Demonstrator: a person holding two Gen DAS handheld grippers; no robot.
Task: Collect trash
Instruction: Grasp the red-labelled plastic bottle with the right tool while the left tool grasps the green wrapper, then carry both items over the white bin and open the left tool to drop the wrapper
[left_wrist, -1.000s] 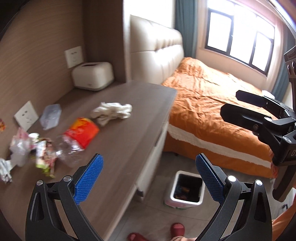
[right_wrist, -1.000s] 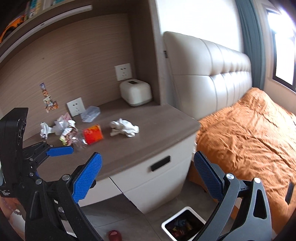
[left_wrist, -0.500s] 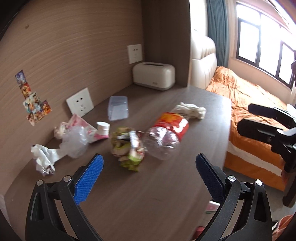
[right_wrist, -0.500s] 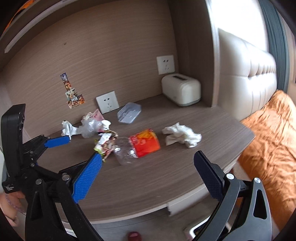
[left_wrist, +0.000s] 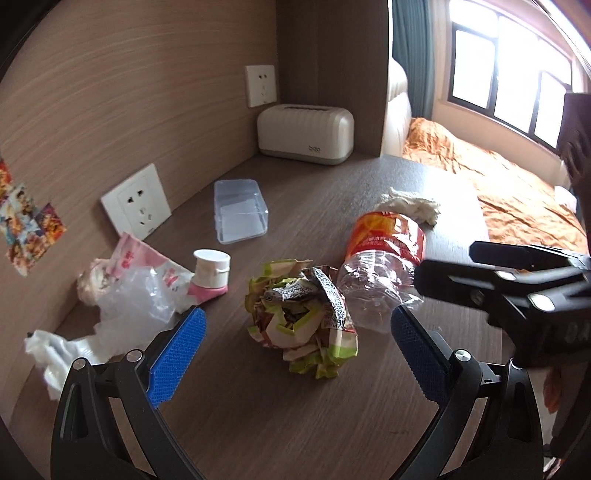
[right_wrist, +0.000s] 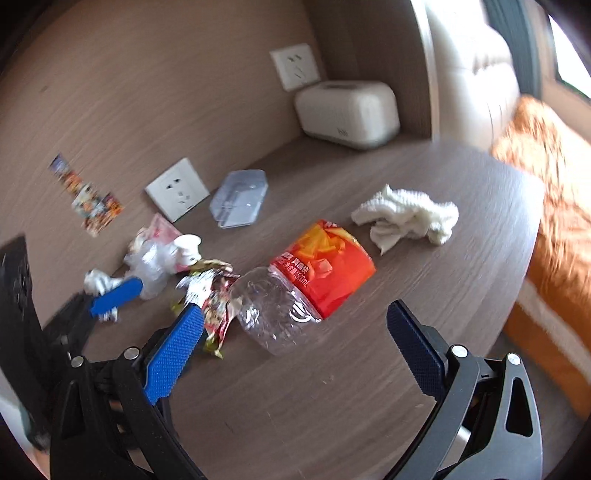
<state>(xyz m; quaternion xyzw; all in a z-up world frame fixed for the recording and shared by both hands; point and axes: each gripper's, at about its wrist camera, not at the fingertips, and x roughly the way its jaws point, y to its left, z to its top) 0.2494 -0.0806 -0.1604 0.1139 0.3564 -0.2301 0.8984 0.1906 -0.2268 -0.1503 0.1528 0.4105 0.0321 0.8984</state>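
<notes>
Trash lies on a wooden desk (left_wrist: 258, 424). A crumpled green snack wrapper (left_wrist: 306, 314) sits just ahead of my open, empty left gripper (left_wrist: 295, 354). A crushed clear bottle with an orange label (left_wrist: 384, 262) lies right of it. My open, empty right gripper (right_wrist: 295, 350) hovers just short of that bottle (right_wrist: 306, 284); the wrapper (right_wrist: 214, 295) is at its left finger. A white crumpled tissue (right_wrist: 406, 218) lies further right. A clear bag with pink packet (left_wrist: 136, 288), a small white cup (left_wrist: 211, 267) and white paper (left_wrist: 48, 347) lie left.
A clear plastic box (left_wrist: 238, 210) and a cream tissue holder (left_wrist: 304, 133) stand toward the wall with sockets (left_wrist: 136, 201). An orange bed (left_wrist: 517, 192) lies beyond the desk's right edge. The right gripper's body (left_wrist: 517, 291) crosses the left wrist view.
Both grippers have swung from facing the bed and floor bin to the desk and moved closer to the trash. Both stay open.
</notes>
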